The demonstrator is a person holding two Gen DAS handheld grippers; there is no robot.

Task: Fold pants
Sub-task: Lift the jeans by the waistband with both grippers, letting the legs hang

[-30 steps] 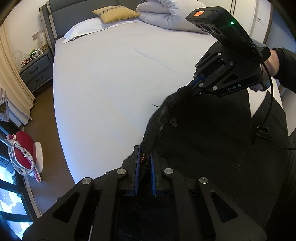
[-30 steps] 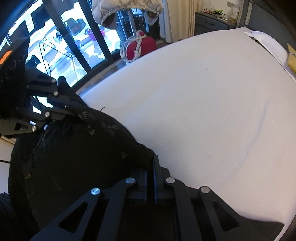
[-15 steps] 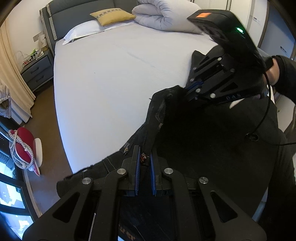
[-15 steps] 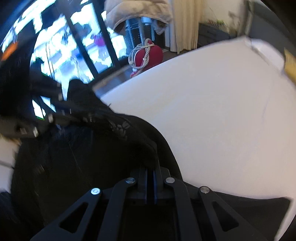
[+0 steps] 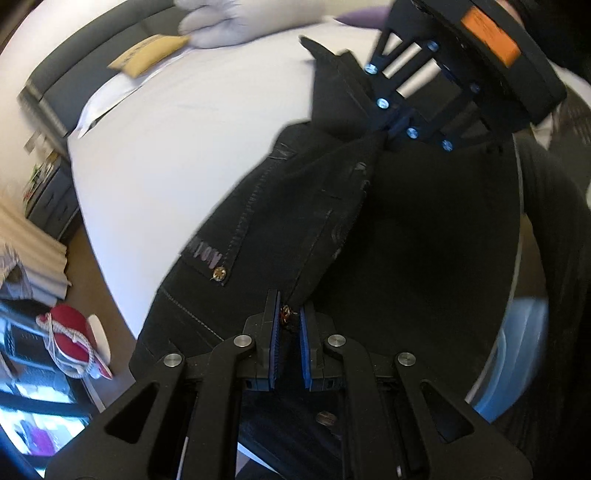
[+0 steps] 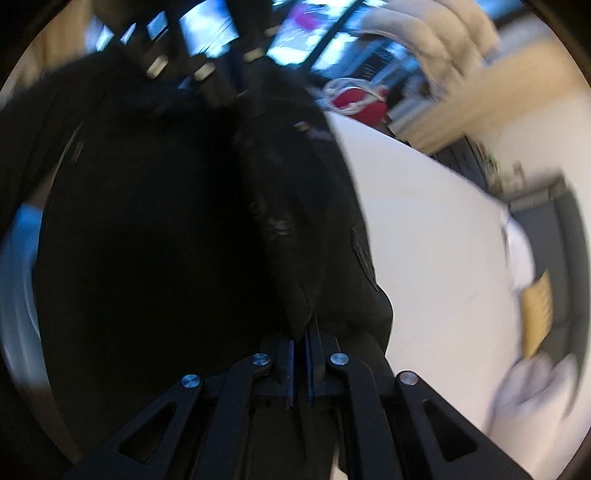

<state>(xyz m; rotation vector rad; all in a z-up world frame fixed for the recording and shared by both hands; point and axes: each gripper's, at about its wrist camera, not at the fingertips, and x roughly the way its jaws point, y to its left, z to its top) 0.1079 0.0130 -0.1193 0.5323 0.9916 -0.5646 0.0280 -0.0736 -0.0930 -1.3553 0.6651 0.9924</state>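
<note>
The black pants (image 5: 288, 206) hang stretched in the air between my two grippers, above the edge of the white bed (image 5: 177, 147). My left gripper (image 5: 289, 314) is shut on the waistband near a brass rivet. My right gripper (image 6: 303, 332) is shut on the other end of the waistband; it also shows in the left wrist view (image 5: 388, 129), up and to the right. The pants (image 6: 288, 221) fill the middle of the blurred right wrist view, with the left gripper (image 6: 236, 85) at its top.
Grey headboard, yellow cushion (image 5: 147, 55) and rolled white duvet (image 5: 229, 26) lie at the bed's far end. A nightstand (image 5: 48, 192) stands left of the bed. A red stool (image 5: 70, 343) with white rope sits on the floor by the window.
Both grippers lifted the pants off the bed and pulled the waistband taut between them. The right gripper rose and tilted. Both views swung fast and blurred.
</note>
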